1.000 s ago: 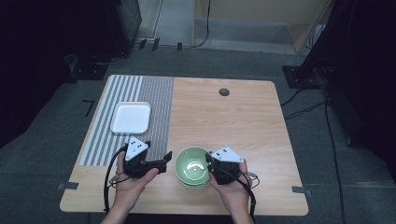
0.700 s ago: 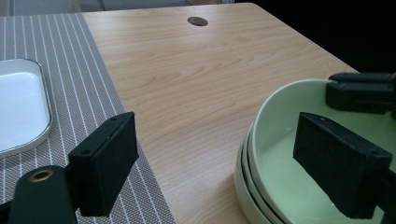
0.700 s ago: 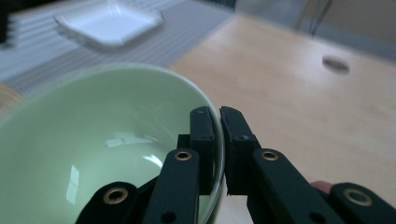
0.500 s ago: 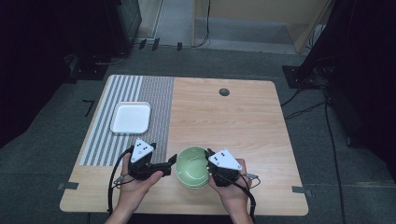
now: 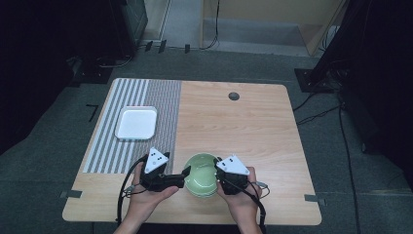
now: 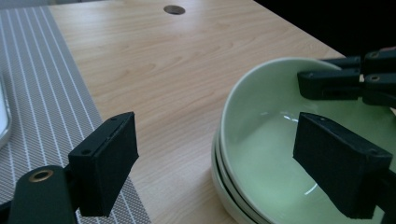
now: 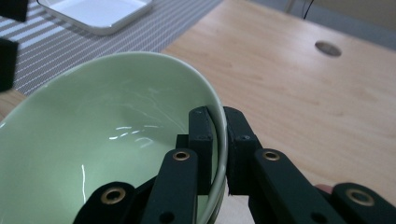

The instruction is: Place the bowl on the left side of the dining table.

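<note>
I hold a stack of green bowls point(image 5: 200, 174) near the front edge of the table point(image 5: 243, 122), about midway along it. The top bowl point(image 7: 107, 140) is tipped up a little off the ones under it.

My right gripper point(image 5: 221, 171) is pinching the rim of the top bowl. In the right gripper view one jaw sits inside the bowl and the other outside, with the thin green rim squeezed between them.

My left gripper point(image 5: 187, 171) is on the other side of the stack. Its jaws are spread wide. In the left gripper view one jaw hangs over the inside of the top bowl and the other is over the bare wood. They do not press on anything.

A striped grey mat point(image 5: 141, 117) covers the left part of the table. A white square tray point(image 5: 137, 123) lies on it, well apart from the bowls. A small dark round hole point(image 5: 234, 96) is near the far edge.
</note>
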Demonstrator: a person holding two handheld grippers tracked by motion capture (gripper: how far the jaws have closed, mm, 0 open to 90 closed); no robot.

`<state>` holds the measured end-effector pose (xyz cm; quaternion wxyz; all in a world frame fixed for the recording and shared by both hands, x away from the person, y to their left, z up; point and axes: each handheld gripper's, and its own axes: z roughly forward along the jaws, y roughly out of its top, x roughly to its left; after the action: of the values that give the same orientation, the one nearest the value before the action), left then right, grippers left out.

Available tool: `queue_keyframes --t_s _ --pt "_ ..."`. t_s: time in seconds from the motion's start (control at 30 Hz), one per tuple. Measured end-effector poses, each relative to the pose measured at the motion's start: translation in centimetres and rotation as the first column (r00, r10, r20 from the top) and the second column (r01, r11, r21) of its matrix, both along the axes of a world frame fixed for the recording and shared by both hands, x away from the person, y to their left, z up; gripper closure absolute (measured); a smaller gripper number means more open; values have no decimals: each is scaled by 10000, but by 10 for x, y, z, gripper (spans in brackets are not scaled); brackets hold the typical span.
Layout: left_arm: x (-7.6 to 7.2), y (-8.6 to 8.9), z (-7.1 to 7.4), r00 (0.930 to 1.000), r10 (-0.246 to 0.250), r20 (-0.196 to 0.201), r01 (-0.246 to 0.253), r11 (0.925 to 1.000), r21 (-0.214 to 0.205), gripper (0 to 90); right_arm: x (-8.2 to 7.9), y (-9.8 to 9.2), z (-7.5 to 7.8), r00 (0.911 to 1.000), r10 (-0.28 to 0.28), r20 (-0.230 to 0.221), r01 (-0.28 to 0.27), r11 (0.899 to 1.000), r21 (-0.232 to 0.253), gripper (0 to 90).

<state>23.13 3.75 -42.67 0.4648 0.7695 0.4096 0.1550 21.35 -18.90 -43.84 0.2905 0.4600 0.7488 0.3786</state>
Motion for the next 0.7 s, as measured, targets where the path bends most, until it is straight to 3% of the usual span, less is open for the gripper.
queue_keyframes --t_s 0.2,0.4,0.5,0.6,0.7 --pt "1 -5 -5 9998 -117 -162 119 9998 155 140 -7 3 2 9928 283 1161 -231 9987 -462 845" --pt "1 -8 -11 9996 -22 -269 29 9997 256 162 -13 2 8 9816 371 1875 -332 9992 -239 846" --pt "-1 -10 -11 10000 -66 -17 66 9998 176 263 -16 3 10 9758 375 2156 -349 9993 -161 846" --pt "-2 -11 -10 9999 -99 -14 99 9999 -59 434 -20 6 14 9687 356 2457 -356 9994 -45 846" --pt "-2 -14 -12 9999 -147 -40 146 9998 -162 502 -22 7 16 9646 356 2613 -361 9993 -30 846"
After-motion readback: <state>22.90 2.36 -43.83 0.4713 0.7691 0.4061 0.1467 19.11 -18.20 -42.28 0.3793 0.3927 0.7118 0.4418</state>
